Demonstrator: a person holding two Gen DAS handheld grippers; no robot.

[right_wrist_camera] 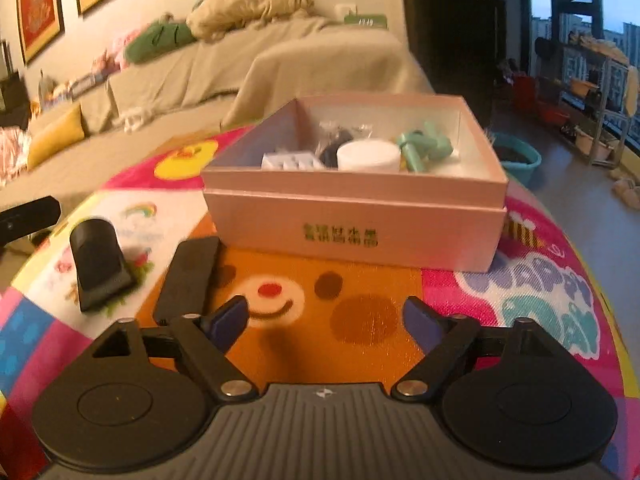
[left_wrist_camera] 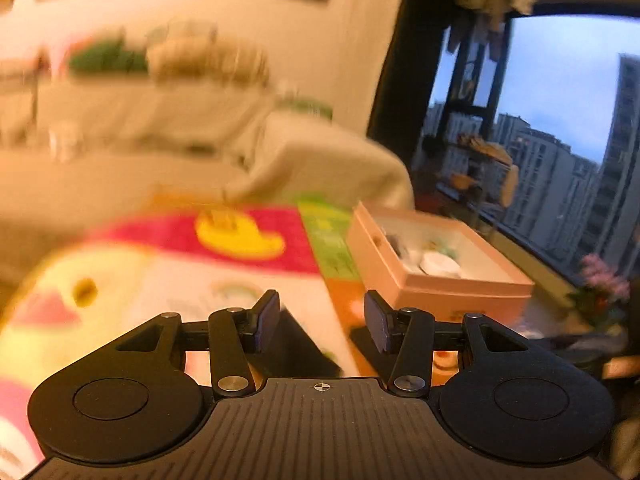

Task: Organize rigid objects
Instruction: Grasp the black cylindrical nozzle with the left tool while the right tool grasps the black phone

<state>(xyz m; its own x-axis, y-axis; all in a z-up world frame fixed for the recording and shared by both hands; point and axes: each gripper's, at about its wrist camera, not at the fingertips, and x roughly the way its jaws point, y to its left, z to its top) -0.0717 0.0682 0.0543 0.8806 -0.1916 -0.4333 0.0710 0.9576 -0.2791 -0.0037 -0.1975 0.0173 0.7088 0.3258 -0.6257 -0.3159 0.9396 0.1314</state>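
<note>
right gripper (right_wrist_camera: 324,326) gapes empty, left gripper (left_wrist_camera: 322,322) half-parted, empty; i'd line up along the black remote (right_wrist_camera: 188,280), then pinch it for the pink box (right_wrist_camera: 356,216).

A home living room: a cloth-covered sofa (right_wrist_camera: 256,68), framed wall pictures (right_wrist_camera: 38,8) and a high-rise window (left_wrist_camera: 560,140).
</note>
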